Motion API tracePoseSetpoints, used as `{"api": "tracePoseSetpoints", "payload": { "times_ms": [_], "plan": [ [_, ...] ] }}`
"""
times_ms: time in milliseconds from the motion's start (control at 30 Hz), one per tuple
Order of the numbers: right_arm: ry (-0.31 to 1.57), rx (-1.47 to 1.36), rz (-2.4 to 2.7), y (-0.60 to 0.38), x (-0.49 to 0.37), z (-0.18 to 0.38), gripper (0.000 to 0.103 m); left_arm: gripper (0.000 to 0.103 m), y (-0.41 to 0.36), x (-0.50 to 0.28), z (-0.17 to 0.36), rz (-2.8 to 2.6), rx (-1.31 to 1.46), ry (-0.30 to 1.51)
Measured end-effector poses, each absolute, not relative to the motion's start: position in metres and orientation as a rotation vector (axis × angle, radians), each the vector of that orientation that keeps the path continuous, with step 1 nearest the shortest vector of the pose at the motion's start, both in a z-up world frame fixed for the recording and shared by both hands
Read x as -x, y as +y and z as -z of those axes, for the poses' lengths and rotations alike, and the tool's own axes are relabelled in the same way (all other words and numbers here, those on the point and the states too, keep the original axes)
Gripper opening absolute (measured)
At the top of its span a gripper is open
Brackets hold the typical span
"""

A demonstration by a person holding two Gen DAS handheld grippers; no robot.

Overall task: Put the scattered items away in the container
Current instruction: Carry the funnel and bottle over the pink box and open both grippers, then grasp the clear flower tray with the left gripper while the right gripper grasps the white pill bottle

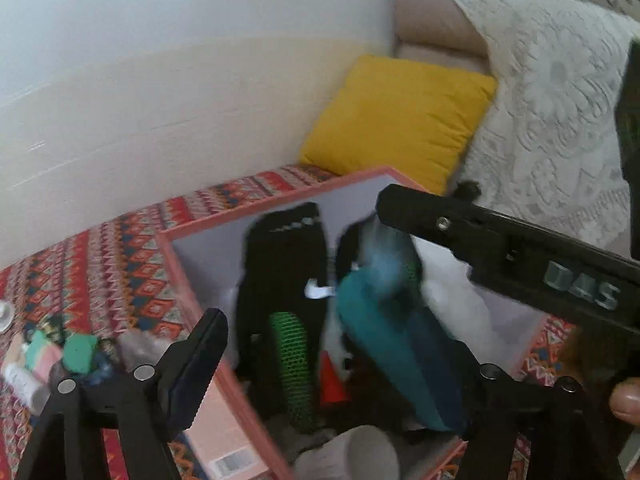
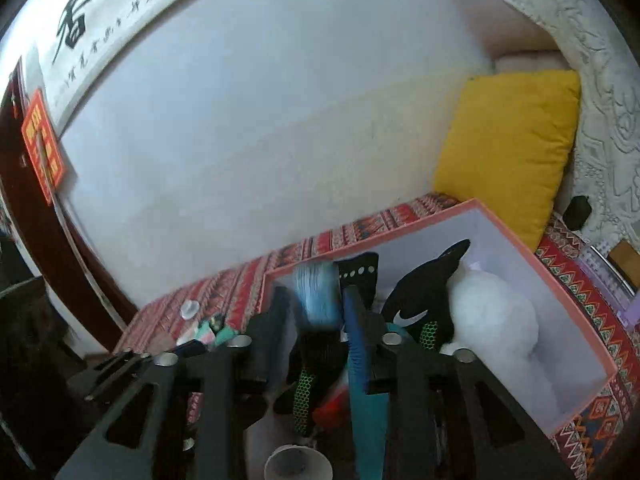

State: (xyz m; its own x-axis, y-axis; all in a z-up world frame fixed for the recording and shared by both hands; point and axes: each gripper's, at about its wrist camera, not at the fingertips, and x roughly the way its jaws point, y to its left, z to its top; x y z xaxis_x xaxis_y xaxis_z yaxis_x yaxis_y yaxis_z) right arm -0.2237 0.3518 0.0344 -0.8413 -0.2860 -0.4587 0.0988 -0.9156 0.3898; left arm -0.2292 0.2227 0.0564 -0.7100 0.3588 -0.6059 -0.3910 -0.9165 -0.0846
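A pink-rimmed box (image 1: pixel 188 280) (image 2: pixel 572 304) with white inner walls stands on a red patterned cloth (image 1: pixel 100 264). Inside lie black Nike gloves (image 1: pixel 280 264) (image 2: pixel 424 296) with green mesh, a white fluffy ball (image 2: pixel 492 320), a red piece (image 1: pixel 332 380) and a grey cup (image 1: pixel 360 456). A long teal and blue cloth item (image 1: pixel 380 340) (image 2: pixel 316 300), motion-blurred, hangs loose over the box between the fingers of my right gripper (image 2: pixel 316 320), whose pads stand apart from it. My left gripper (image 1: pixel 340 340) is open over the near end of the box.
Small bottles and green bits (image 1: pixel 80 354) (image 2: pixel 208 334) and a clear cap (image 2: pixel 190 308) lie on the cloth left of the box. A yellow cushion (image 1: pixel 400 120) (image 2: pixel 508 152) and a lace-covered sofa back (image 1: pixel 552 100) stand behind. A wall runs along the left. A thumb (image 1: pixel 626 400) shows at right.
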Motion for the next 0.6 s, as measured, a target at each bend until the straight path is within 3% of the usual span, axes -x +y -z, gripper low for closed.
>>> {"api": "tracePoseSetpoints", "payload": {
  "times_ms": [33, 67, 200, 367, 500, 600],
  "plan": [
    [-0.523, -0.753, 2.796, 0.349, 0.222, -0.036, 0.081, 0.081, 0.216, 0.228, -0.059, -2.592, 0.898, 0.041],
    [-0.52, -0.731, 2.807, 0.347, 0.221, -0.038, 0.086, 0.081, 0.203, 0.225, -0.062, -2.608, 0.896, 0.004],
    [-0.523, -0.664, 2.784, 0.337, 0.211, -0.048, 0.086, 0.082, 0.135, 0.2, -0.062, -2.702, 0.908, -0.14],
    [-0.473, -0.624, 2.746, 0.31, 0.192, -0.06, 0.086, 0.082, 0.053, 0.15, -0.037, -2.878, 0.963, -0.08],
    [-0.363, -0.682, 2.635, 0.25, 0.195, -0.052, 0.086, 0.084, -0.013, 0.117, -0.004, -3.006, 1.051, -0.084],
    [-0.273, -0.752, 2.545, 0.192, 0.196, -0.035, 0.086, 0.084, -0.061, 0.105, 0.026, -3.058, 1.144, -0.203]
  ]
}}
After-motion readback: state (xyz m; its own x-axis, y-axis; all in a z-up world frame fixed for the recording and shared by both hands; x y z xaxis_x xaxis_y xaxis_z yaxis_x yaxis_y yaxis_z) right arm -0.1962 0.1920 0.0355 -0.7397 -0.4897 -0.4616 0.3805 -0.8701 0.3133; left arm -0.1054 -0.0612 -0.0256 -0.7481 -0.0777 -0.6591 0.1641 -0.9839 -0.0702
